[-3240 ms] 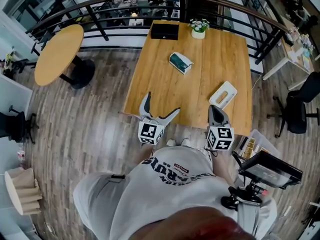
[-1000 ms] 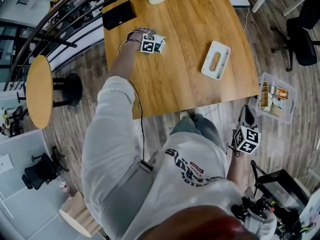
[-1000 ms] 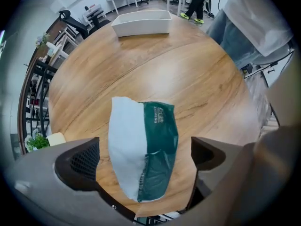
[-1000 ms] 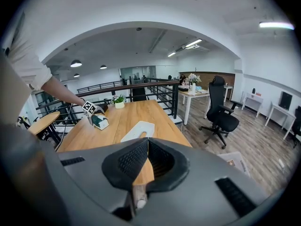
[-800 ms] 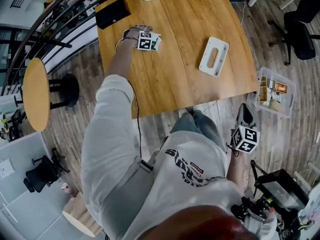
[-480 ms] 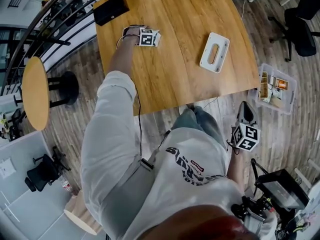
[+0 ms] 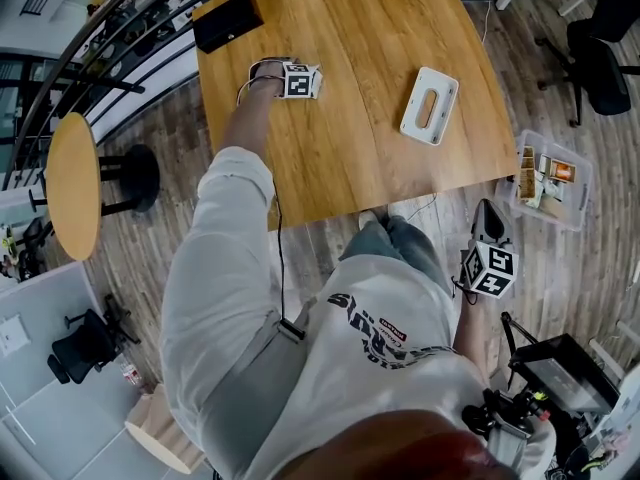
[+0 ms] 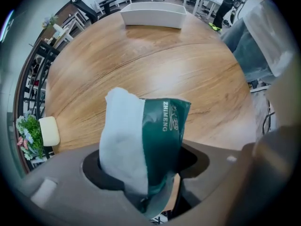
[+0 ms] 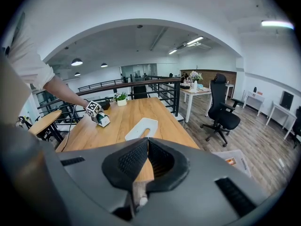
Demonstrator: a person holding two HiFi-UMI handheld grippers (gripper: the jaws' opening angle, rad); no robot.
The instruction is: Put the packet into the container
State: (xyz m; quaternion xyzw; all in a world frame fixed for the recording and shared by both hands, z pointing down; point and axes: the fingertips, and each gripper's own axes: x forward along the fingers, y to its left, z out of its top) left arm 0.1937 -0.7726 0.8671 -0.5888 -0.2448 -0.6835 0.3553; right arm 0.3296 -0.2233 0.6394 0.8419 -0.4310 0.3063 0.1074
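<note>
- Packet (image 8: 143,140): soft, crinkled plastic, dark green with one white side, over the smooth wooden table (image 8: 188,69).
- Left gripper (image 8: 150,173) has just closed and clamps it.
- Right gripper (image 9: 146,147): ribbed pads together, empty.

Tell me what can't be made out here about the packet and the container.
- Left gripper view: the lower end of the packet, hidden between the fingers that grip it.
- Head view: the packet is nearly covered by the marker cube of the left gripper. Lifted or resting on the table, cannot tell.
- Inside of the container: too small in the head view, behind its wall in the left gripper view.
</note>
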